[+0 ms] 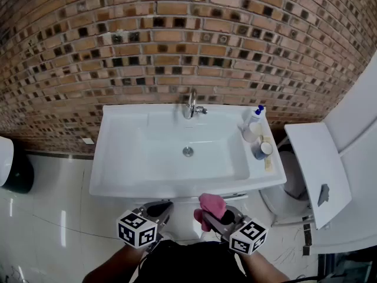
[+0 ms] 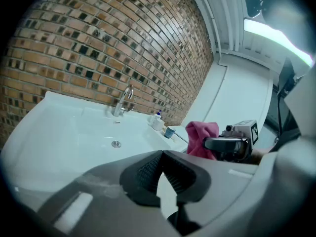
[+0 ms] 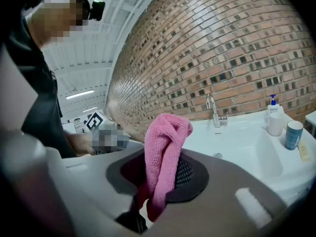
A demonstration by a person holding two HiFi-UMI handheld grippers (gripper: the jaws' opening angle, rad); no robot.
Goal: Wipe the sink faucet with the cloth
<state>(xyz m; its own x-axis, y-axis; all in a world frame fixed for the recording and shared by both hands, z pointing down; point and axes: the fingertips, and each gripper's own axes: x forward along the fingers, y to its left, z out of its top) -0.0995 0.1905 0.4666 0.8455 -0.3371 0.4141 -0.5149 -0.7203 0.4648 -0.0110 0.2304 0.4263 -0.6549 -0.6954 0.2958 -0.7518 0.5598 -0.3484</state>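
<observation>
A chrome faucet [image 1: 192, 104] stands at the back rim of the white sink [image 1: 118, 158], against the brick wall. Both grippers hover in front of the sink's front edge, well short of the faucet. My right gripper [image 1: 215, 217] is shut on a pink cloth [image 1: 211, 204], which bunches above its jaws and hangs between them [image 3: 163, 157]. My left gripper [image 1: 162, 207] is shut with nothing in it, its pads meeting at the tips [image 2: 162, 153]. The faucet [image 2: 123, 100] shows far off in the left gripper view, and the faucet [image 3: 213, 110] likewise in the right gripper view.
A soap bottle [image 1: 255, 119] and a blue cup [image 1: 262, 150] stand on the sink's right rim. A toilet with raised lid [image 1: 312, 170] is close on the right. A dark bin [image 1: 15, 173] sits on the tiled floor at left.
</observation>
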